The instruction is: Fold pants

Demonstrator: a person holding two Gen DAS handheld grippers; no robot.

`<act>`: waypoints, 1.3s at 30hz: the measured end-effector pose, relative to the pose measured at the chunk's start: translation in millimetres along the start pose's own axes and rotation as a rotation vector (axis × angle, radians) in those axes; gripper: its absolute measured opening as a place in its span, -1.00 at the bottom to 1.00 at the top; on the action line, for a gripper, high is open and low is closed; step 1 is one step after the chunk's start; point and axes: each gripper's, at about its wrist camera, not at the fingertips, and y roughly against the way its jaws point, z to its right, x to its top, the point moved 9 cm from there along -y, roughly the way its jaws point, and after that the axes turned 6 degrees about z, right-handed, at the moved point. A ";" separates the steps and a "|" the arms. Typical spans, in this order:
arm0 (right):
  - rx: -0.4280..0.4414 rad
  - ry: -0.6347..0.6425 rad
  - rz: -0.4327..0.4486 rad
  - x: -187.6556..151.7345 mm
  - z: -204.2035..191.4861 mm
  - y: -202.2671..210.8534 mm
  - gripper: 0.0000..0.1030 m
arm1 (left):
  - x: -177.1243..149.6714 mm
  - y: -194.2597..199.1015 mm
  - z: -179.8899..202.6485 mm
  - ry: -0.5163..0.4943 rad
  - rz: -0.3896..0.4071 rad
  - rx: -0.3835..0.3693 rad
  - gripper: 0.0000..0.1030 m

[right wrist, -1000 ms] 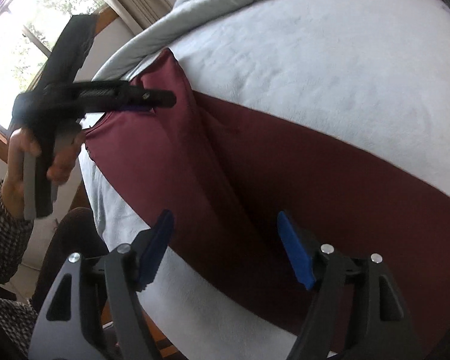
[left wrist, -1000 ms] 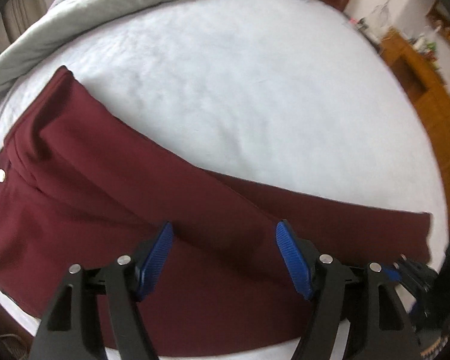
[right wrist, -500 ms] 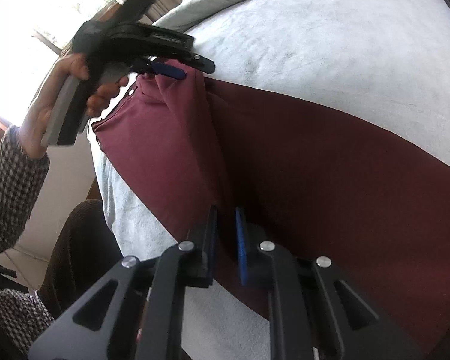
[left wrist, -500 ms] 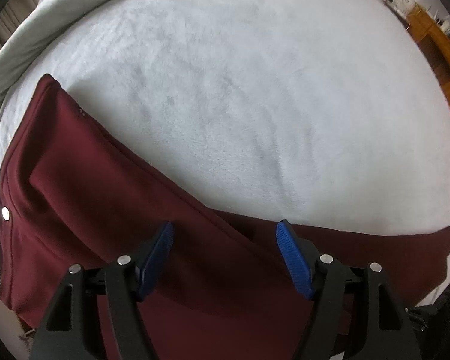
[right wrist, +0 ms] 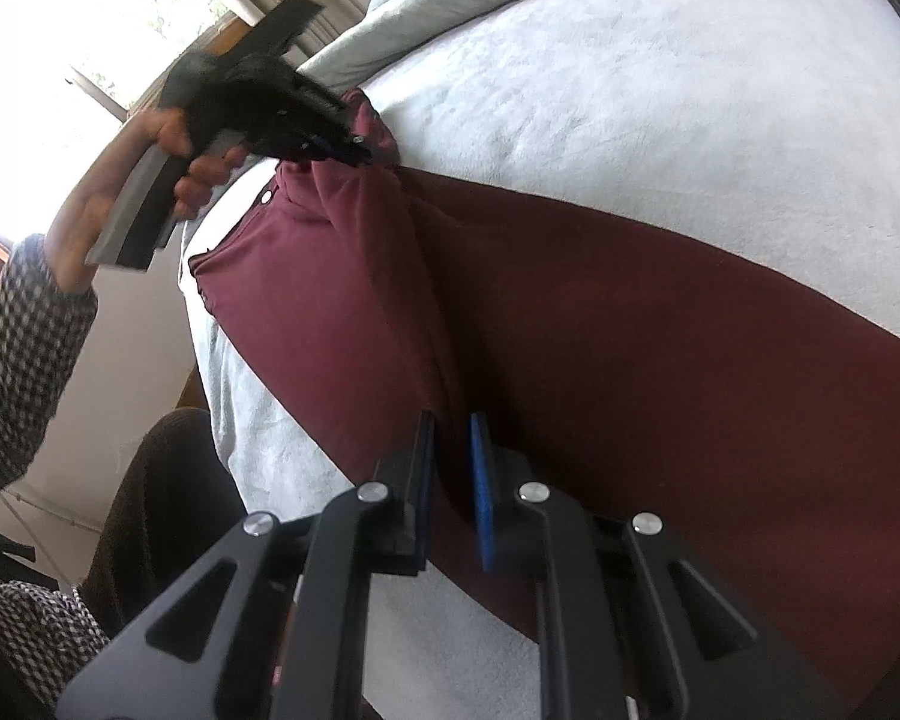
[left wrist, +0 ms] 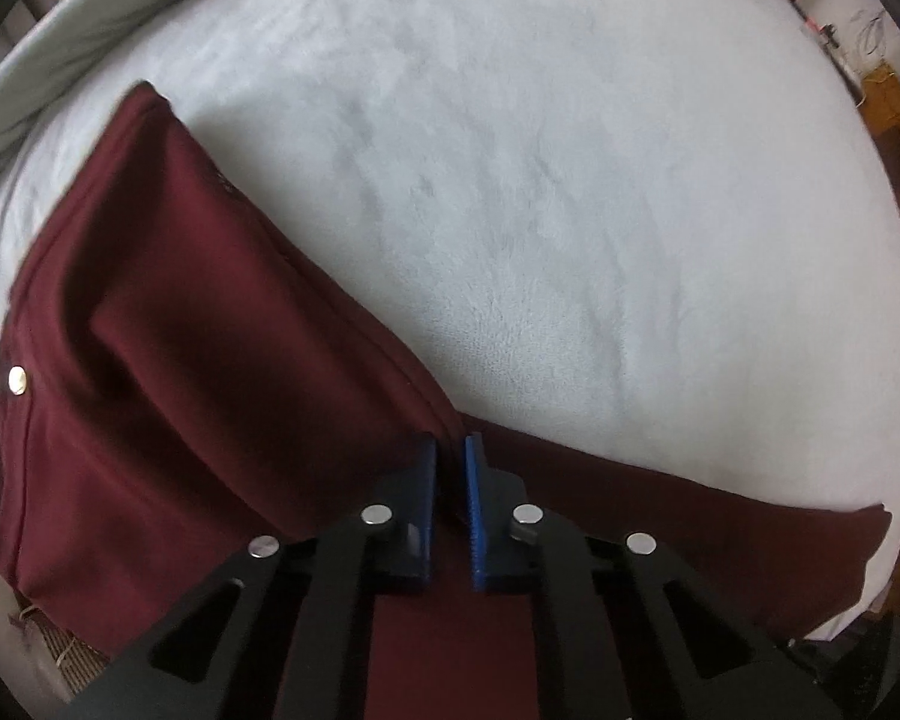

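— Right wrist view, nearest first: what does the right gripper (right wrist: pixel 450 438) do?
— It pinches a ridge of the maroon pants (right wrist: pixel 660 348) on the bed (right wrist: pixel 630 90).
— And farther left?
— The left gripper (right wrist: pixel 354 150), clenched on the waistband (right wrist: pixel 324 186).

My left gripper (left wrist: pixel 450 462) points down at the maroon pants (left wrist: pixel 168 360), its jaws pinched on a raised fold of the cloth. The pants lie across the pale grey bed (left wrist: pixel 540 180), waistband and brass button (left wrist: pixel 17 378) at left.
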 end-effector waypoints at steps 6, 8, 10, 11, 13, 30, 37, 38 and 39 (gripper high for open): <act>0.015 0.011 0.028 3.0 -5.7 11.8 -0.80 | -32.0 45.0 -27.3 0.030 0.124 -0.016 -0.85; 0.022 0.027 0.028 1.8 -10.2 14.7 -0.79 | -49.7 61.3 -41.3 0.044 0.178 -0.027 -0.85; 0.023 0.054 0.024 -1.2 -14.5 16.1 -0.79 | -72.1 70.8 -49.0 0.056 0.201 -0.033 -0.85; 0.025 0.062 0.014 -3.8 -16.7 15.6 -0.78 | -84.9 71.3 -54.1 0.057 0.206 -0.029 -0.85; 0.028 0.067 -0.021 -12.6 -19.6 9.9 -0.73 | -103.8 67.7 -62.2 0.052 0.201 -0.008 -0.85; 0.045 -0.051 -0.004 2.3 -38.9 -13.9 -0.28 | -125.2 79.0 -86.9 0.092 0.205 0.014 0.11; 0.056 -0.044 -0.086 -21.3 -48.6 -42.8 -0.13 | -75.5 75.2 -93.6 0.060 0.227 0.203 0.24; 0.070 -0.064 -0.083 -20.8 -46.0 -40.9 -0.13 | -63.3 71.8 -93.0 0.056 0.221 0.243 0.24; 0.079 -0.074 -0.082 -21.7 -44.6 -40.7 -0.13 | -52.1 66.5 -99.1 0.055 0.209 0.263 0.24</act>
